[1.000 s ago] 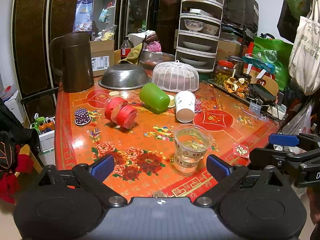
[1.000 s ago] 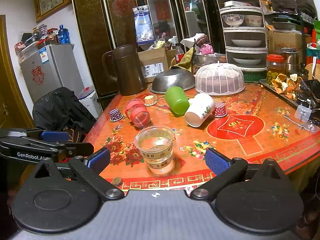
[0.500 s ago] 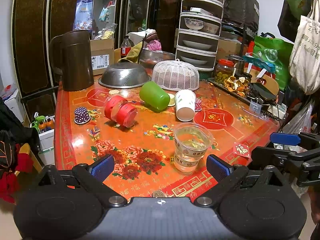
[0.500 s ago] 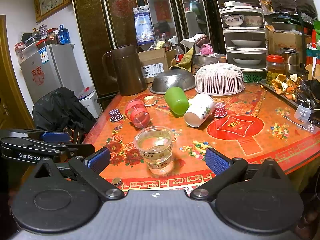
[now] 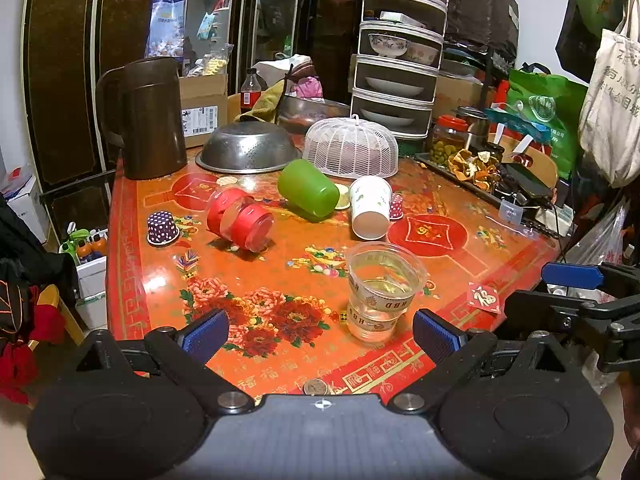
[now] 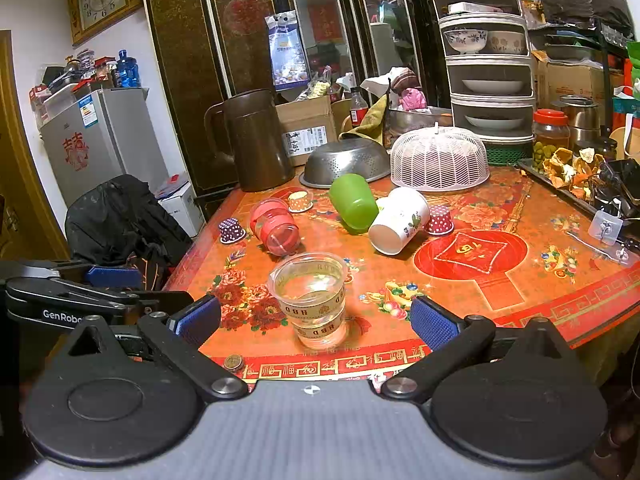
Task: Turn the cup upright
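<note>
both grippers – left gripper (image 5: 316,334) and right gripper (image 6: 314,318) – hang wide apart and empty before the desk (image 5: 460,264), where the white paper cup (image 5: 370,208) lies on its side beside the green cup (image 5: 308,189) – it looks light and easy to crush, so take its wall gently near the middle.

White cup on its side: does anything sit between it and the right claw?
Yes. The clear cup stands upright near the table edge, between the open right claw and the white cup lying farther back.

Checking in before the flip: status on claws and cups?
Both claws open, left claw, right claw. Clear cup upright; red cup, green cup, white cup lying. Nothing blocking.
</note>
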`<act>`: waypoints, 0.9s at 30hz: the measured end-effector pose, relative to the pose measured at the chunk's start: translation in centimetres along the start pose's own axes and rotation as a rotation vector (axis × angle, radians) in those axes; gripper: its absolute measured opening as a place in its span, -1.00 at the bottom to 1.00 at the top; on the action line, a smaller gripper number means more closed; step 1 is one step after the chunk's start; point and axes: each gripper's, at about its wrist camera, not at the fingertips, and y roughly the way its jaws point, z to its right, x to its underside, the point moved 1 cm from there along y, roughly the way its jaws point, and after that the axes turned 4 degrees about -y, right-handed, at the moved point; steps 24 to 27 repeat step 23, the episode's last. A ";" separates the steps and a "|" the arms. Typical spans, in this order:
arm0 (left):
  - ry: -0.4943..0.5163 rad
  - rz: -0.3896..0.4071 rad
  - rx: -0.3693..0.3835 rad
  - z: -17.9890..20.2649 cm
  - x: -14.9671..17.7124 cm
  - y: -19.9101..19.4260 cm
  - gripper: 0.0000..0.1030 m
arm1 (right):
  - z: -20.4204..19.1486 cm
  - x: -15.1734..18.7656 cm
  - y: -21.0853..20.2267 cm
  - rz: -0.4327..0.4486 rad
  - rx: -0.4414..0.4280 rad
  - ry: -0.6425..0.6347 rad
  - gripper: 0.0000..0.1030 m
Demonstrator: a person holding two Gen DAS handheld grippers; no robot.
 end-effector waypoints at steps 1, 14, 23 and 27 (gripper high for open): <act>-0.001 -0.001 0.000 0.0 -0.1 0.1 0.94 | 0.0 0.0 0.0 0.000 0.000 0.001 0.98; 0.002 -0.008 0.006 0.0 0.0 0.4 0.94 | 0.1 0.2 0.1 -0.004 -0.001 0.005 0.98; 0.038 0.047 -0.015 0.3 -0.1 0.0 0.94 | 0.1 0.3 0.3 -0.006 -0.003 0.010 0.98; 0.038 0.047 -0.015 0.3 -0.1 0.0 0.94 | 0.1 0.3 0.3 -0.006 -0.003 0.010 0.98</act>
